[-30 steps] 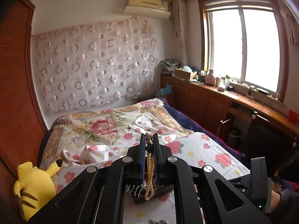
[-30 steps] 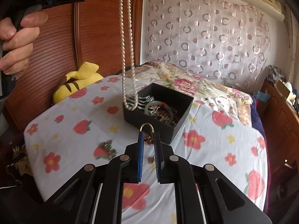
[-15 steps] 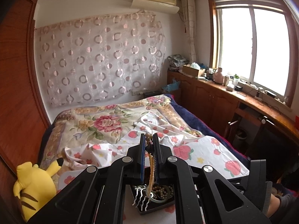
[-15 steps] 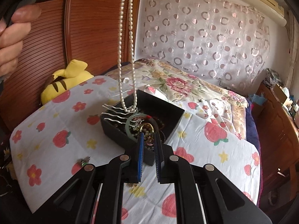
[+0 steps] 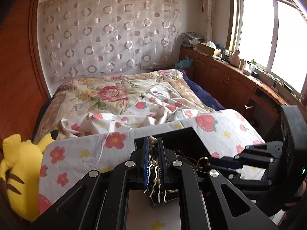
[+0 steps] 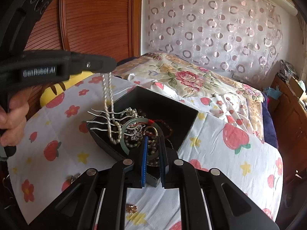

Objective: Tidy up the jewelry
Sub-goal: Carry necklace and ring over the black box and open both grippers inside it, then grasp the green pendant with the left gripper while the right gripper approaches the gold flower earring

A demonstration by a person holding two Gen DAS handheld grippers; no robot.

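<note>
**Pearl strand held over the jewelry box, gold ring gripped at its rim**

A black open box [image 6: 172, 113] is set on a white board covered with a strawberry-and-flower cloth [image 6: 220, 164], which lies across a bed. The box is filled with jewelry: a pale green bangle [image 6: 125, 132], a silver wavy-pronged hair comb [image 6: 99, 120] lying over the near left wall, dark beads and loose pearls.

The left gripper [image 6: 107, 71] is clenched on a pearl necklace [image 6: 107, 88]. The strand hangs from its tips as a doubled loop, and its lower end is draped over the comb and into the box. In the left wrist view the pearls are seen pinched between the blue pads [image 5: 146, 157], directly above the box. A hand [image 6: 11, 122] is seen around the left gripper's handle.

The right gripper [image 6: 153, 143] is closed over the near side of the box, and a gold ring-shaped piece [image 6: 151, 129] is seen right at its fingertips; whether it is actually pinched cannot be told.

A small gold flower-shaped piece [image 6: 131, 208] lies on the cloth outside the box, and another small ornament [image 6: 73, 177] lies near the board's left side. A yellow plush toy [image 5: 17, 174] is propped beside the board.
</note>
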